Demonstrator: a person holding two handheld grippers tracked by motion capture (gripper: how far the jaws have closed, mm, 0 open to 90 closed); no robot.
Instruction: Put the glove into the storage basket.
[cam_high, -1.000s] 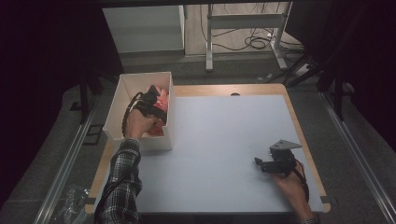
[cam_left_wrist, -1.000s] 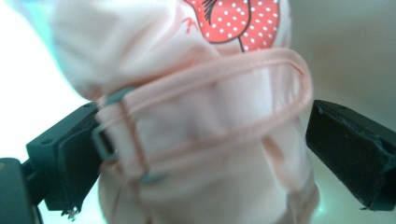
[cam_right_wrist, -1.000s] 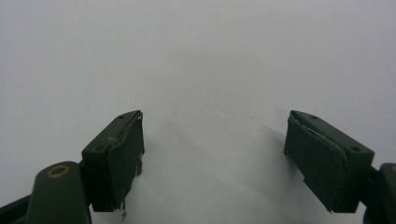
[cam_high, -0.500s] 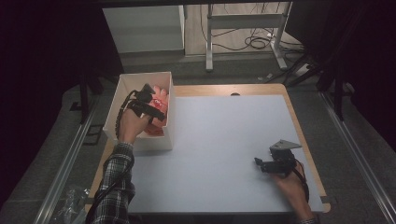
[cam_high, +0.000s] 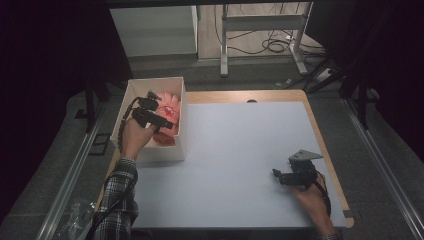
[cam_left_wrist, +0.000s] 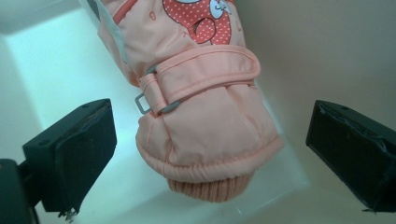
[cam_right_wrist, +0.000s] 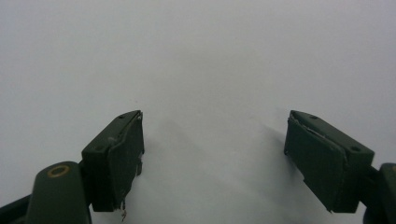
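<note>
A pink child's mitten (cam_left_wrist: 205, 107) with a strap, a knitted cuff and a red dotted patch lies in a white box (cam_high: 131, 92) at the table's left edge. It also shows as a pink mitten (cam_high: 169, 106) in the high view. My left gripper (cam_left_wrist: 210, 154) hangs over the box, jaws wide apart on either side of the cuff, not touching it. In the high view the left gripper (cam_high: 159, 121) is above the box's middle. My right gripper (cam_right_wrist: 212, 156) stands open low over the bare white tabletop, seen as the right gripper (cam_high: 276, 175) near the front right.
The white table surface (cam_high: 240, 150) has a wooden rim (cam_high: 325, 145). Dark floor and metal rails run along both sides. A table frame (cam_high: 260, 30) and cables lie beyond the far edge.
My left gripper has shifted farther over the box, toward the mitten. The right gripper has stayed where it was.
</note>
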